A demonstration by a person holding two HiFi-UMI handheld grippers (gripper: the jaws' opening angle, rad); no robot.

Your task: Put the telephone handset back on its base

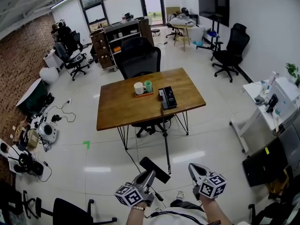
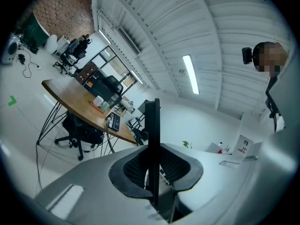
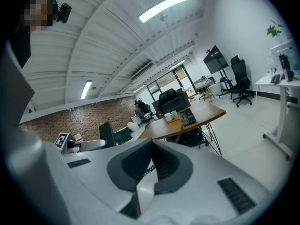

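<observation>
The black telephone handset (image 1: 154,169) is held low over the floor, well in front of the table, with my left gripper (image 1: 149,175) shut on it. In the left gripper view the handset (image 2: 152,139) stands edge-on between the pads. A coiled cord (image 1: 166,144) runs from it up to the black phone base (image 1: 167,97) near the right side of the wooden table (image 1: 122,109). My right gripper (image 1: 194,170) hangs beside the left one, shut, with nothing in it. The right gripper view shows the base (image 3: 188,116) far ahead.
An orange tray with two mugs (image 1: 143,87) sits left of the base. A black office chair (image 1: 139,56) stands behind the table. Cables and gear (image 1: 33,139) litter the floor at left; a white cart (image 1: 269,107) stands at right.
</observation>
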